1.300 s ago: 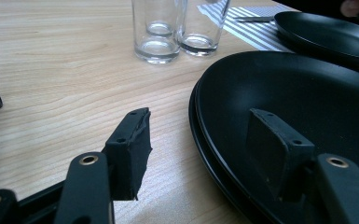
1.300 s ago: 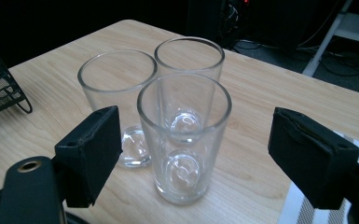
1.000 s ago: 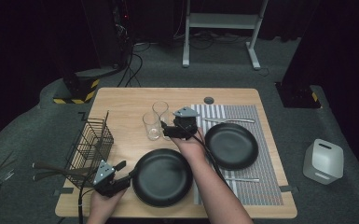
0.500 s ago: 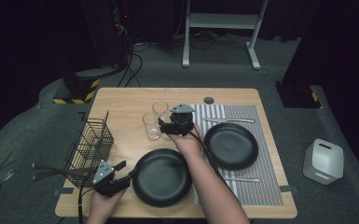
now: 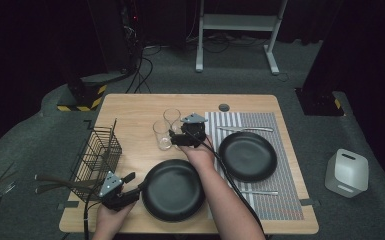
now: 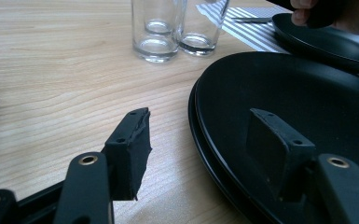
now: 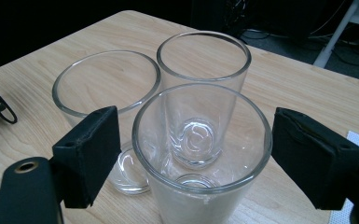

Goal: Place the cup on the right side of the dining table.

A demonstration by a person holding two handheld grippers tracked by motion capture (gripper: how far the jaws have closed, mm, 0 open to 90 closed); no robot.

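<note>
At the left edge of the table (image 5: 130, 107) stands a black wire basket (image 5: 97, 152); what lies in it is too dark for you to make out from the high view, and dark handles poke out past the table's left edge.

Your left gripper (image 5: 125, 186) sits near the table's near-left corner, at the left rim of the near black plate (image 5: 172, 190); in the left gripper view its jaws stand well apart, one over bare wood and the other over the plate's inside, with the rim between them, and neither pad visibly presses on it; whether the plate is one dish or two stacked you cannot settle, though a doubled edge shows at its rim.

Toward the middle of the table stand the glasses (image 7: 200, 154); the high view lets you count only two, while the right gripper view shows three, crowded so close that you cannot tell if they touch; the nearest one is cut off at the bottom of that view.

Your right gripper (image 5: 176, 139) reaches them from the right; its jaws are wide apart on either side of the nearest glass, with a gap at each pad, gripping nothing.

On the striped mat (image 5: 260, 165) by the right edge lies a second black plate (image 5: 247, 156), with cutlery (image 5: 245, 129) beyond it, and your forearm hides part of the mat.
</note>
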